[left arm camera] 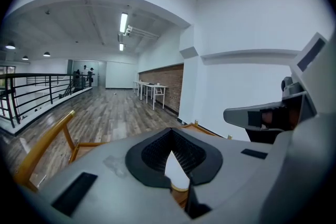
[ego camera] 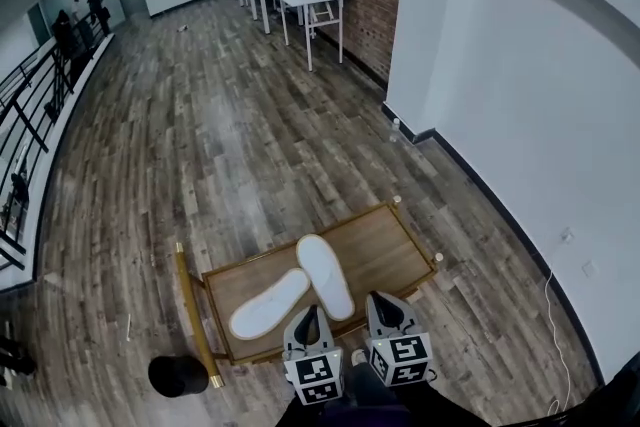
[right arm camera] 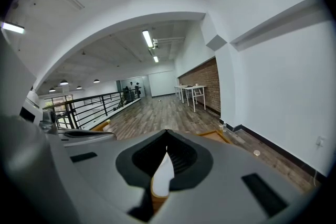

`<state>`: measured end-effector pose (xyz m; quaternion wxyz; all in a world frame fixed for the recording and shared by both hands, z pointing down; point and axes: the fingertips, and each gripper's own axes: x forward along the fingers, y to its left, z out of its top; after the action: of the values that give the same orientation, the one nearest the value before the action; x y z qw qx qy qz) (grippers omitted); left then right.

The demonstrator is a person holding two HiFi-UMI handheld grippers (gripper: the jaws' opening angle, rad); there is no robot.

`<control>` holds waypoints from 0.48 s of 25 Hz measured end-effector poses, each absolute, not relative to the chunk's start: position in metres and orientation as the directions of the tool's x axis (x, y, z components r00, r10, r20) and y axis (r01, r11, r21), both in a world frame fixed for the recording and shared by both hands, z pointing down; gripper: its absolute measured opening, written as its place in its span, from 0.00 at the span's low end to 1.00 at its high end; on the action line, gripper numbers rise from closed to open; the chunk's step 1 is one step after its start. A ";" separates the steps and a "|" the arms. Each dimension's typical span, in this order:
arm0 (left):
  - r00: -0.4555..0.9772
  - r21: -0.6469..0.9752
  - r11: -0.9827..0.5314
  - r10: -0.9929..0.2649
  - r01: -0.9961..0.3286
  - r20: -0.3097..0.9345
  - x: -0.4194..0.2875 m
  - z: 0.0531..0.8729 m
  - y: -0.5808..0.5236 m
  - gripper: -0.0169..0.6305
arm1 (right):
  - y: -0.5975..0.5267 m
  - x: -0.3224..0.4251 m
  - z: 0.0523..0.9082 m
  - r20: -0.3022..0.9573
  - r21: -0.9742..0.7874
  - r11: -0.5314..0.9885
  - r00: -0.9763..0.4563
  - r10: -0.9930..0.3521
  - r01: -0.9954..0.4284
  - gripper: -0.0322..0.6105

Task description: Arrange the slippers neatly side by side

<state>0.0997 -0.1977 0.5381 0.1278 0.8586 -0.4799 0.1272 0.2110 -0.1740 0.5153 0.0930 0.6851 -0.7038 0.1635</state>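
White slippers (ego camera: 326,275) just ahead | left claw (ego camera: 309,315) closed, empty | right claw (ego camera: 385,303) closed, empty

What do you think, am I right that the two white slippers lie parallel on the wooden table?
Not parallel: the head view shows the left slipper and right slipper splayed in a V, far ends together. Both are white, on the wooden table.

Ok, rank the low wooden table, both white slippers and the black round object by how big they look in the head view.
1. low wooden table: clearly largest.
2. left slipper and right slipper: they look alike, so no ranking between them.
3. black round object: slightly smaller than a slipper.
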 end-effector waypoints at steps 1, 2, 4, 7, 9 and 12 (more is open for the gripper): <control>0.494 0.097 -0.493 -0.800 -0.865 0.340 0.100 0.537 -0.201 0.03 | -0.180 0.211 0.515 0.355 -0.103 0.025 -0.060 -0.933 -0.994 0.05; 0.481 0.097 -0.479 -0.809 -0.873 0.339 0.101 0.536 -0.205 0.03 | -0.185 0.212 0.514 0.355 -0.103 0.043 -0.077 -0.932 -0.994 0.05; 0.455 0.097 -0.450 -0.824 -0.888 0.337 0.100 0.533 -0.211 0.03 | -0.195 0.211 0.512 0.356 -0.104 0.077 -0.110 -0.928 -0.992 0.05; 0.410 0.098 -0.401 -0.847 -0.911 0.338 0.097 0.533 -0.218 0.03 | -0.207 0.209 0.511 0.357 -0.103 0.129 -0.158 -0.921 -0.986 0.05; 0.380 0.099 -0.369 -0.861 -0.924 0.339 0.094 0.532 -0.221 0.03 | -0.214 0.208 0.510 0.357 -0.104 0.161 -0.188 -0.915 -0.981 0.05; 0.339 0.098 -0.325 -0.877 -0.941 0.342 0.090 0.532 -0.223 0.03 | -0.221 0.204 0.510 0.358 -0.105 0.206 -0.230 -0.905 -0.973 0.05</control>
<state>0.0899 -0.2229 0.5325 0.1405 0.8060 -0.5636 0.1136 0.2041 -0.2208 0.5095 0.1092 0.6108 -0.7687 0.1553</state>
